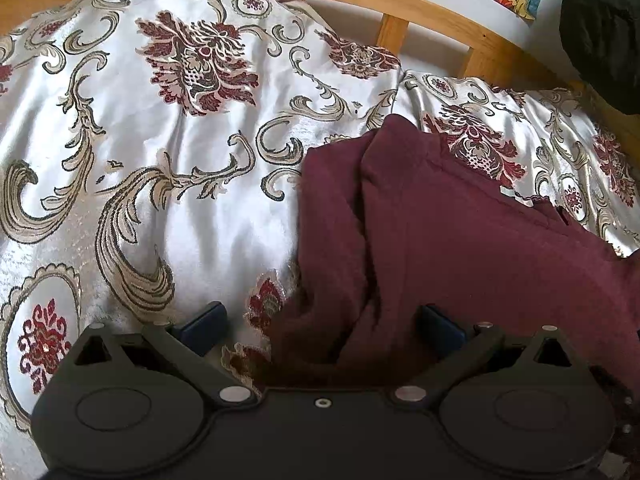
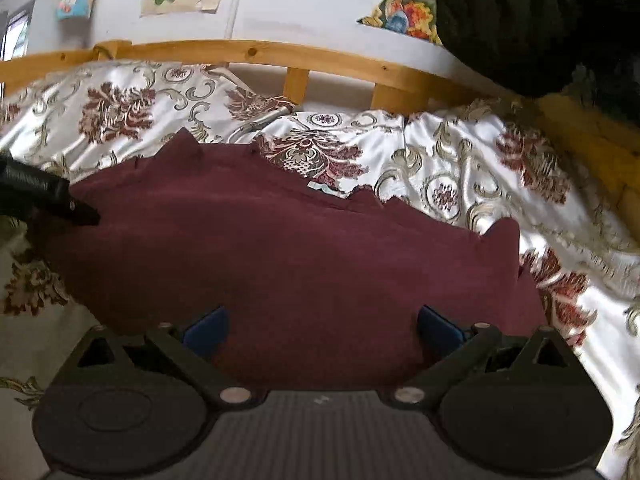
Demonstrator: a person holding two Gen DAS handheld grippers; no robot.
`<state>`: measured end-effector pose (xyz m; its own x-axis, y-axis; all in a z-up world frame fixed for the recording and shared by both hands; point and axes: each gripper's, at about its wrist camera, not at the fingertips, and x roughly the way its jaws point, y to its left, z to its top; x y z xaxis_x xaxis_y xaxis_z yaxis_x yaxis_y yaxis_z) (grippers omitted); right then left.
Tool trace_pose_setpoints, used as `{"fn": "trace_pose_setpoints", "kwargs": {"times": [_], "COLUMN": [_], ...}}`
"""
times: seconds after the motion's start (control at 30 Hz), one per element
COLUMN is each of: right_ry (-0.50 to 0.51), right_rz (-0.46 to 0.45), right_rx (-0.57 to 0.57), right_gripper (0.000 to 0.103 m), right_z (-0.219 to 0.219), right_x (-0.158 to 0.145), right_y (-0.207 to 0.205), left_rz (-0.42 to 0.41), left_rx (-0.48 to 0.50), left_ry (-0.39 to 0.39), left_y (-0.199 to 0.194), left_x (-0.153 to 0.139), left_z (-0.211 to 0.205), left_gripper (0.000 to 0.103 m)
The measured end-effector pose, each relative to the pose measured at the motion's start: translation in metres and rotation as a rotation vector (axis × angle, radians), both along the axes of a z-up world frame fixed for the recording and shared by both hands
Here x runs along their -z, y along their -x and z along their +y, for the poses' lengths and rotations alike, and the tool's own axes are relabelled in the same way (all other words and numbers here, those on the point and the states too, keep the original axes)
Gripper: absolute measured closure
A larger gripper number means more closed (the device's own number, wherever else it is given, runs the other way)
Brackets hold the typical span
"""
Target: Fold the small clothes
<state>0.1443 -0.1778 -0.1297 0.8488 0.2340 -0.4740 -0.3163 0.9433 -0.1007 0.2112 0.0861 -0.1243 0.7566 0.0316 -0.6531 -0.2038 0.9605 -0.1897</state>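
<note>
Lying on bed: one maroon knit garment (image 2: 288, 256), soft, creased.
Bedspread (image 1: 208, 208): one, satin, floral.
Left gripper (image 1: 320, 320): spread wide, empty.
Right gripper (image 2: 322, 322): spread wide, empty.

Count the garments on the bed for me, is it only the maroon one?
1: the maroon garment lies spread on the floral bedspread, in front of both open grippers. Anything tucked beneath it would be hidden.

**Shirt on the bed**

The shirt (image 2: 288, 248) lies on the bed cover (image 2: 460, 168). The bed rail (image 2: 256, 52) runs behind it, with the wall (image 2: 300, 4) farther back. The left tongs (image 1: 322, 320) sit over the shirt's left edge. The right tongs (image 2: 322, 320) are over its middle.
</note>
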Motion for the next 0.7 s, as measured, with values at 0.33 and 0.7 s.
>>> {"fn": "trace_pose_setpoints", "kwargs": {"times": [0.33,0.7], "right_ry": [-0.006,-0.008], "right_rz": [-0.003,-0.002], "right_rx": [0.0,-0.002], "right_gripper": [0.001,0.001], "right_z": [-0.0033,-0.0042], "right_x": [0.0026,0.0036], "right_y": [-0.0015,-0.0018], "left_rz": [0.0,0.006], "left_rx": [0.0,-0.006], "left_ry": [0.003,-0.012], "left_y": [0.0011,0.0003], "left_x": [0.0003,0.0001], "left_z": [0.0004,-0.0025], "left_gripper": [0.001,0.001]}}
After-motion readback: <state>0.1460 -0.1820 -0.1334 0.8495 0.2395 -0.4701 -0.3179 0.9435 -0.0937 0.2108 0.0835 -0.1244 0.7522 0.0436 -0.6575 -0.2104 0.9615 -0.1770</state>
